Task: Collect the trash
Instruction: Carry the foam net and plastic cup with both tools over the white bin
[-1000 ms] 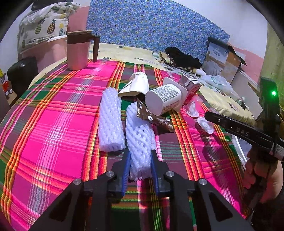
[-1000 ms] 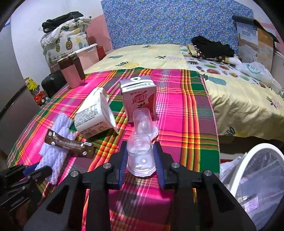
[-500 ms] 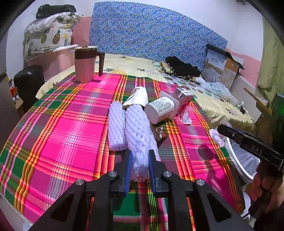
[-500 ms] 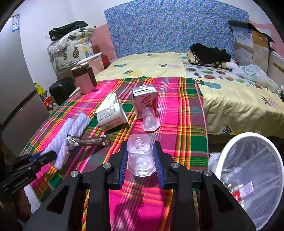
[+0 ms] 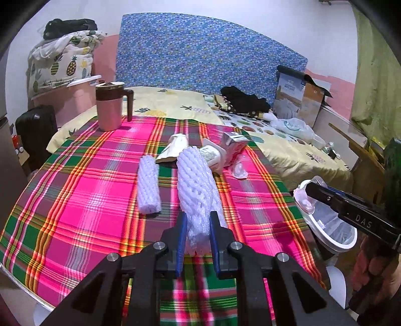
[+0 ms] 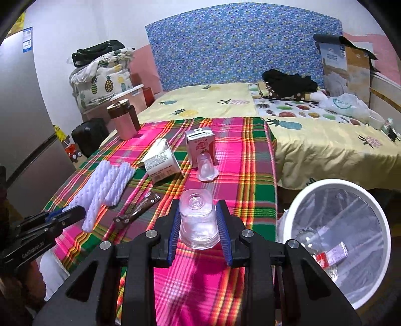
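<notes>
My left tongs [image 5: 197,232] are clenched on a foam net [image 5: 198,190], my right tongs [image 6: 198,227] on a clear cup [image 6: 198,220], both lifted off the table [image 6: 253,155]. The bin [image 6: 376,213] at 3 o'clock already holds scraps. Left: second net [image 5: 148,186], tub [image 6: 160,161], carton [image 6: 200,145], another cup [image 6: 206,169], wrapper [image 6: 136,210]. Nothing blocks the bin, I judge.

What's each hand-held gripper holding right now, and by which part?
Left hand-held gripper: white foam net sleeve, pinched at its near end. Right: clear plastic cup, by its sides.

A blue floral headboard [image 6: 240,47] fills the upper centre against white wall [image 6: 75,22]. Below it lies a yellow pineapple-print bed [image 6: 325,145]. A grey fridge [image 6: 20,120] stands far left.
</notes>
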The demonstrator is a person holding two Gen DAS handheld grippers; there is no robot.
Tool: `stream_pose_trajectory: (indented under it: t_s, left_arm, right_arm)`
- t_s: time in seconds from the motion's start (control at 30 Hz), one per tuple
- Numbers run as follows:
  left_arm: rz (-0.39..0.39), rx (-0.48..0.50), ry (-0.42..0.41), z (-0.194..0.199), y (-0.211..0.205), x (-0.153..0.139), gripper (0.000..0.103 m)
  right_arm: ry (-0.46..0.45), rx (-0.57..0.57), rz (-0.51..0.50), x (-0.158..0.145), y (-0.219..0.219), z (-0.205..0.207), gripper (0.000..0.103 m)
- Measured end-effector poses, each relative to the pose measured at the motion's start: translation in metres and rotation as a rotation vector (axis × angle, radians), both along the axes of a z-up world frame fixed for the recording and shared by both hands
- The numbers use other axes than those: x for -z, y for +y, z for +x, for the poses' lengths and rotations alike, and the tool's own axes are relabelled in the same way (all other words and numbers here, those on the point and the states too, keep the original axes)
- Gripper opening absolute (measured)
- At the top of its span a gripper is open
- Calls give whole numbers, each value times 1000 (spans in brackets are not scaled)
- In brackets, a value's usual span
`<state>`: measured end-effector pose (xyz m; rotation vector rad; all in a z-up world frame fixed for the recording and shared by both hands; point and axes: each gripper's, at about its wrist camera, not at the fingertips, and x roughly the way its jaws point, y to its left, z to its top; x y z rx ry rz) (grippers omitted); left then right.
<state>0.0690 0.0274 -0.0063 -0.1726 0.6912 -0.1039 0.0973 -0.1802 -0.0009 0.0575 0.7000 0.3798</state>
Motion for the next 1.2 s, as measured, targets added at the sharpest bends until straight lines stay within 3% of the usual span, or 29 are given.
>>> stream_pose_trajectory:
  t_s: [1.2]
  left_arm:
    - [17, 333, 18, 34, -142, 2, 18]
  right_arm:
    - [13, 243, 27, 11, -99, -27, 30]
